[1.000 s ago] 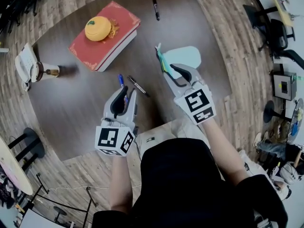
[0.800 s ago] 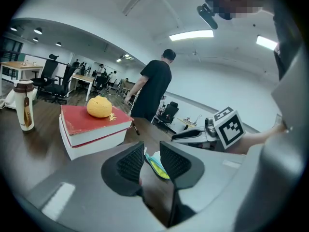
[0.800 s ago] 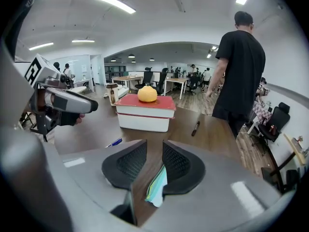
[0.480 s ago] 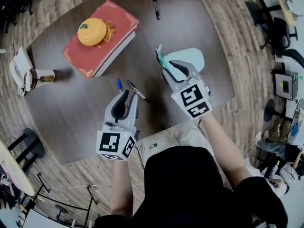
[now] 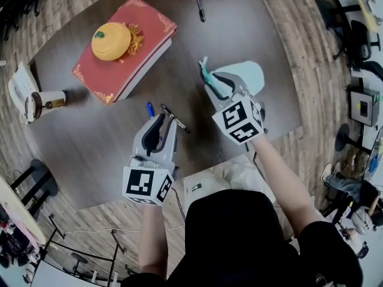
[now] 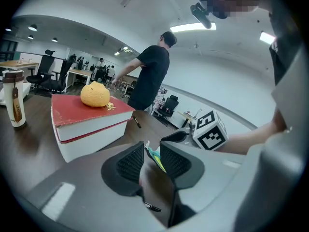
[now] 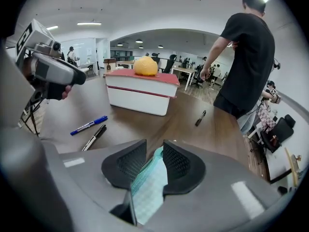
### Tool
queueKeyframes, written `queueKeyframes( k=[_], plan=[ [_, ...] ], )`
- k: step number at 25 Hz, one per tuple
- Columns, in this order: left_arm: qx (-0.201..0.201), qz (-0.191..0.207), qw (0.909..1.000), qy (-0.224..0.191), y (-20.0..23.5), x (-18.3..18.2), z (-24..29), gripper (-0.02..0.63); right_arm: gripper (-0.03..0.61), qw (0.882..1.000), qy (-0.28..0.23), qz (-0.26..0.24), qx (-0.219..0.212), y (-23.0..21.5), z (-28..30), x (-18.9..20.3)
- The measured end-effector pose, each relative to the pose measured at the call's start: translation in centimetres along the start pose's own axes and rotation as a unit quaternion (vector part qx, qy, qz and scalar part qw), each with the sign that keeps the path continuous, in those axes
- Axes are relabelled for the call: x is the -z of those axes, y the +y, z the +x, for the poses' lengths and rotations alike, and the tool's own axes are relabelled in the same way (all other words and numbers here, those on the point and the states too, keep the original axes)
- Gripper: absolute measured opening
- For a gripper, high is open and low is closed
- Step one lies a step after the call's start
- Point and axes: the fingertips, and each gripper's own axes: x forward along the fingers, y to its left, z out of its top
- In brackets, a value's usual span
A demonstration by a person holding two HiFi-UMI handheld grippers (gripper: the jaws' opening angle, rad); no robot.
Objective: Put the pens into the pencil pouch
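Mint-green pencil pouch (image 5: pixel 246 76) at the right side of a round dark wooden table (image 5: pixel 90 142), its zip edge clamped between the pads of the right gripper (image 7: pixel 154 161). The left gripper (image 6: pixel 152 156) hovers near the table's front edge, jaws apart with nothing between them. Just ahead of it, a blue pen (image 5: pixel 150 109) and a black pen (image 5: pixel 174 118) lie side by side. A third pen (image 5: pixel 198 5), black, lies by the far edge. A red book (image 5: pixel 149 34) with gold ornament carries an orange round object (image 5: pixel 111 40), and a small bottle (image 5: pixel 45 100) stands at the left edge. Print on the pens is too small to read.
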Motion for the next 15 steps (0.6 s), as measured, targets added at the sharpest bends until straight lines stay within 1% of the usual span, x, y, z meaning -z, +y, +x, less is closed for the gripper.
queueKeyframes(
  k=[5,9,15],
  plan=[
    [0.003,-0.004,0.9999,0.011,0.3,0.9,0.7,0.101,0.094,1.000,0.021,-0.011,-0.003,0.0,1.8,1.1],
    [0.002,-0.008,0.9997,0.021,0.5,1.6,1.1,0.101,0.098,0.998,0.045,-0.032,0.005,-0.2,3.1,2.1],
    [0.000,-0.023,0.9994,0.026,1.0,2.3,1.2,0.101,0.098,0.997,0.070,-0.021,0.001,-0.3,4.4,3.3]
  ],
)
